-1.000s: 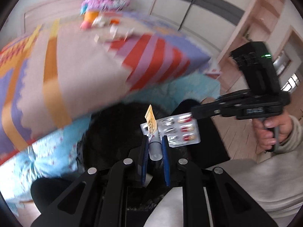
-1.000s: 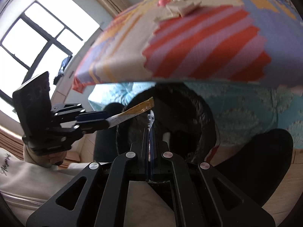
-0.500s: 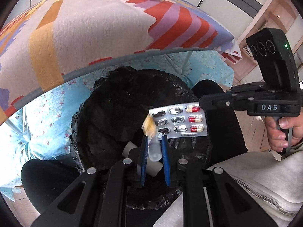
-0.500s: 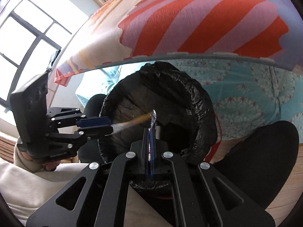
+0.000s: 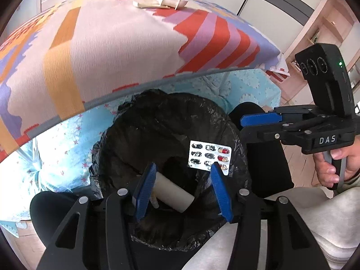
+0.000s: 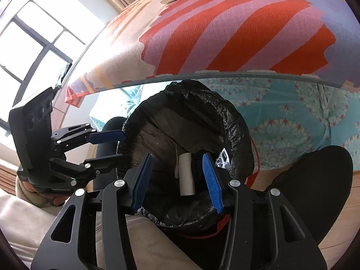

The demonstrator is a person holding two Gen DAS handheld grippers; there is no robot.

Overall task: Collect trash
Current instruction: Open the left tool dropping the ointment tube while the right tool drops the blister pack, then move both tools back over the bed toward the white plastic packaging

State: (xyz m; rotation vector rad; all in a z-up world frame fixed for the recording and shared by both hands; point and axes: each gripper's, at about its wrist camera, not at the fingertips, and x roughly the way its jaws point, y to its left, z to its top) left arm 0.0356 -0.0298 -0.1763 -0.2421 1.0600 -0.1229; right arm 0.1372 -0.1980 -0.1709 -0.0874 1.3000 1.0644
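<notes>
Both of your tools hang over the mouth of the bin (image 5: 126,148), which is lined with a black bag and stands at the near edge of the desk (image 5: 135,45) under its striped cloth. Your left tool (image 5: 182,189) has its blue pads spread wide with nothing between them; seen from the right wrist view it sits at the bin's left rim (image 6: 108,146), jaws parted there too. Your right tool (image 6: 177,177) is likewise wide open and grips nothing; in the left wrist view it reaches in from the right side (image 5: 254,126), your hand (image 5: 335,168) on its trigger. The blister pack (image 5: 210,155), silver with a few red capsules in its right column, is free of either tool and lies against the bag's inner wall on the right side of the bin; the right wrist view catches only a sliver of it (image 6: 222,159) behind the right pad. A pale cardboard tube (image 5: 173,191) lies deeper in the bin, also visible between your right tool's pads (image 6: 185,173). At the far end of the desk sits a small heap of wrappers and scraps (image 5: 157,0), well apart from the bin.
</notes>
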